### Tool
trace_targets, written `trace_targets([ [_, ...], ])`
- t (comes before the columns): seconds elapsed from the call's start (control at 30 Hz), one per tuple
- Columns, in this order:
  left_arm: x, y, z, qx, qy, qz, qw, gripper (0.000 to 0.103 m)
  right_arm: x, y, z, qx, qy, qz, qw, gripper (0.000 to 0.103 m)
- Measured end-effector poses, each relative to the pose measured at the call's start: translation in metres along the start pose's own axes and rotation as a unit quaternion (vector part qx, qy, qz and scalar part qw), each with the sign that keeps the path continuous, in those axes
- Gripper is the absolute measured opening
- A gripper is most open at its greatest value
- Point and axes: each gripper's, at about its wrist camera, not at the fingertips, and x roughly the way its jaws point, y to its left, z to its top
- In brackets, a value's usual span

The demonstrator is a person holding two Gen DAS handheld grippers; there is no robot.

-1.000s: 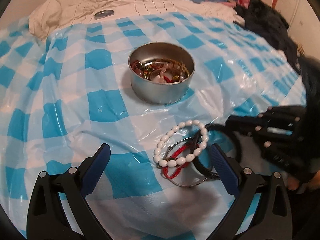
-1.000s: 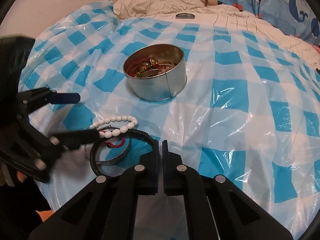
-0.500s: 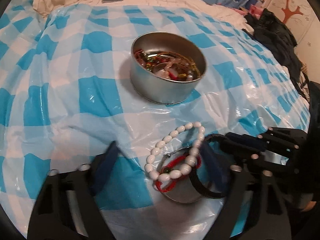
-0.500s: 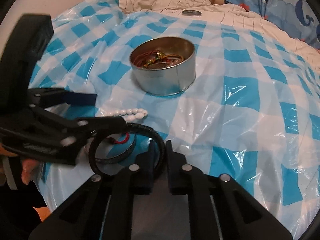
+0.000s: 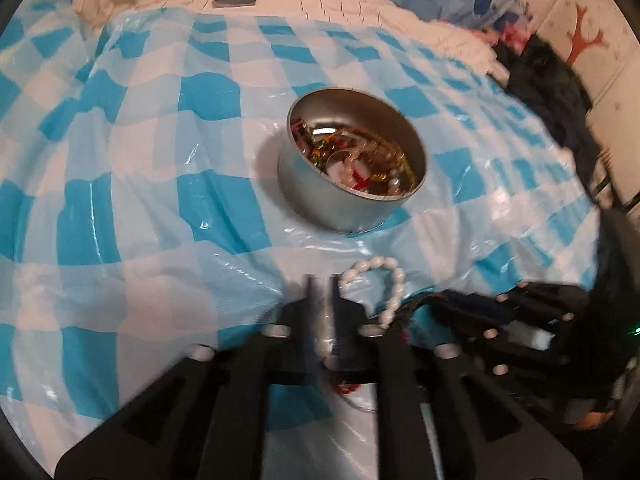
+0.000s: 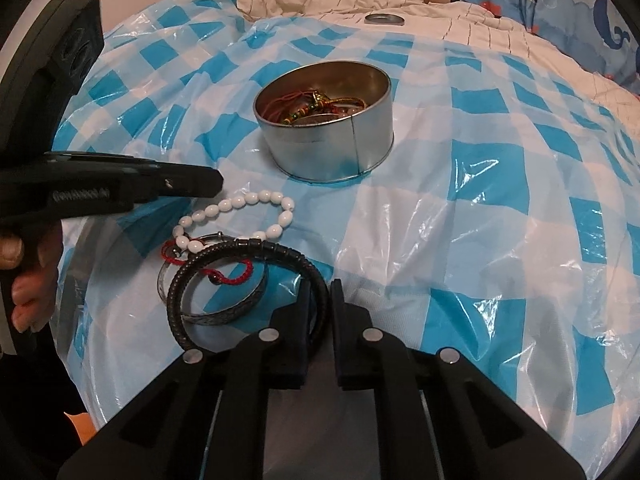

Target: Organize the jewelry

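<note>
Ahead of both jaws, the open tin (image 6: 326, 136) is the only upright obstacle on the checked plastic sheet (image 6: 500, 240). Sheet right of the right gripper (image 6: 319, 300) lies bare; bracelets (image 6: 240, 272) crowd its left.

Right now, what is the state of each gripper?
Left gripper: just been closing around white bead bracelet; grip cannot be told.
Right gripper: closed on black bracelet.

One tin (image 6: 332, 148) — jewelry inside; one lid (image 6: 383, 19); four loose bracelets — white-beaded (image 6: 240, 216), black (image 6: 248, 280), silver (image 6: 224, 312), red (image 6: 236, 276)
</note>
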Motion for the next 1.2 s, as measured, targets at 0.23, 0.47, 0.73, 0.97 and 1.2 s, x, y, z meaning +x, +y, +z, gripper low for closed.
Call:
trace_targets([
  [0.23, 0.018, -0.030, -0.008, 0.100, -0.004, 0.084, 0.9914, 0.024, 0.000, 0.001, 0.000, -0.004, -0.004, 0.000, 1.000, 0.011],
  [0.47, -0.001, -0.016, 0.001, 0.070, -0.013, 0.031, 0.9970, 0.006, -0.007, -0.002, 0.002, 0.003, -0.020, 0.006, 1.000, 0.009],
  [0.73, -0.057, 0.000, 0.020, 0.035, -0.093, -0.029, 0.9947, 0.006, -0.035, -0.015, 0.015, 0.042, -0.067, 0.043, 0.996, 0.009],
  [0.97, -0.079, -0.004, 0.031, 0.023, -0.125, -0.061, 0.9900, 0.006, -0.054, -0.022, 0.031, 0.066, -0.107, 0.055, 0.991, 0.009],
  [1.2, -0.075, -0.022, 0.051, 0.022, -0.143, -0.083, 0.9860, 0.006, -0.070, -0.036, 0.048, 0.082, -0.136, 0.036, 0.987, 0.009],
])
